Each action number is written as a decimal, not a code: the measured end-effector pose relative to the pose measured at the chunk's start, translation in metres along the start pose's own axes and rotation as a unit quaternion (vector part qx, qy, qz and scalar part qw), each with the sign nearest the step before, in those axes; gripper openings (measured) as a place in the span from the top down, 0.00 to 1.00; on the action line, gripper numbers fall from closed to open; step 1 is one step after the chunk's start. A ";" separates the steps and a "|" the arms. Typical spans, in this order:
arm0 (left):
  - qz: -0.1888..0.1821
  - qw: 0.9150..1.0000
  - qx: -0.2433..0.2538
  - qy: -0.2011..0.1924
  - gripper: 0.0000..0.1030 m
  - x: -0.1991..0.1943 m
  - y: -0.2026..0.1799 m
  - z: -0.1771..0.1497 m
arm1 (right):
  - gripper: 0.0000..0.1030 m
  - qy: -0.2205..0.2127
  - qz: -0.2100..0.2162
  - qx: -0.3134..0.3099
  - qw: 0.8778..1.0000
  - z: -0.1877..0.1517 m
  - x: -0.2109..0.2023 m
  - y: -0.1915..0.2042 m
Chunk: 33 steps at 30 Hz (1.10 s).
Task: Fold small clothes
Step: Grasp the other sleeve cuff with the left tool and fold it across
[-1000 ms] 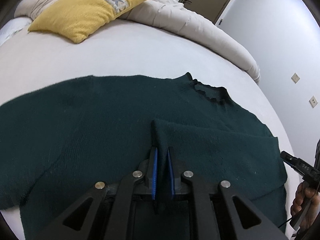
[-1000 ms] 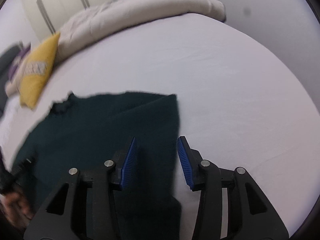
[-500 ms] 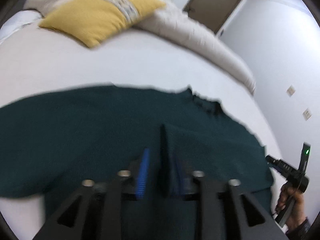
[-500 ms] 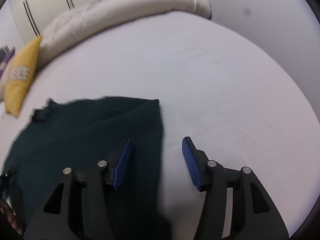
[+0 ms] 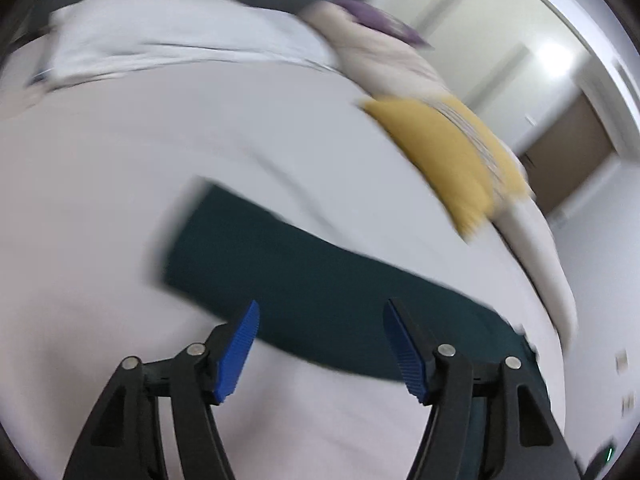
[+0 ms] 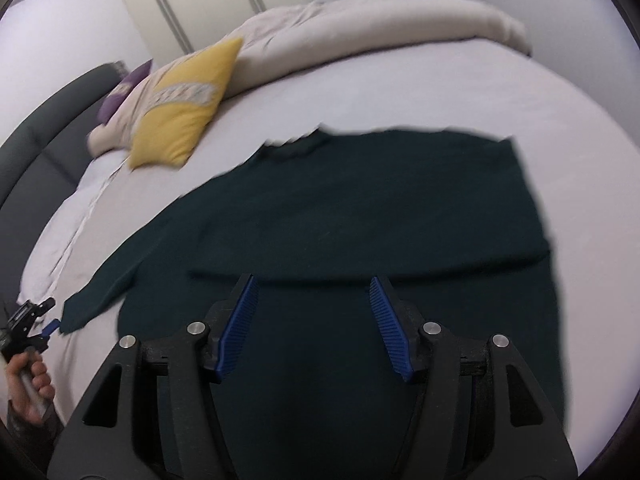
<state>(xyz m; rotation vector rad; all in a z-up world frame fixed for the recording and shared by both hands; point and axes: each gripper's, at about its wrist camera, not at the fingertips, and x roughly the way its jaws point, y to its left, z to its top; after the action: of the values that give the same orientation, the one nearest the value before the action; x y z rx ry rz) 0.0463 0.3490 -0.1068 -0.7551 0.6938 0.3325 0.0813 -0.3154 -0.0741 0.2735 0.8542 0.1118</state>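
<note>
A dark green sweater (image 6: 360, 216) lies flat on the white bed (image 6: 500, 92), its right sleeve folded across the body. Its left sleeve (image 5: 304, 276) stretches out over the sheet and shows in the left wrist view. My left gripper (image 5: 320, 344) is open and empty, just above that sleeve near its cuff end. It also shows at the left edge of the right wrist view (image 6: 28, 320), held in a hand. My right gripper (image 6: 314, 328) is open and empty above the sweater's lower body.
A yellow cushion (image 6: 188, 104) and a rolled beige duvet (image 6: 380, 28) lie at the far side of the bed. A dark headboard (image 6: 36, 136) stands at the left. A wardrobe and a door stand behind.
My left gripper let go of the folded sleeve, opened and swung left to the outstretched left sleeve. My right gripper moved left, over the sweater's body.
</note>
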 end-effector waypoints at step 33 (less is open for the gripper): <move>-0.098 0.955 0.279 0.027 0.92 0.016 -0.245 -0.084 | 0.45 -0.002 0.035 0.088 0.995 -0.053 -0.033 -0.045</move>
<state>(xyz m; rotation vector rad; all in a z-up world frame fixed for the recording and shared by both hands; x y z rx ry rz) 0.1442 0.1193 -0.0363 -0.2888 0.7131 -0.0709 0.0191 -0.3557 -0.0956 0.4695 0.8513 0.1001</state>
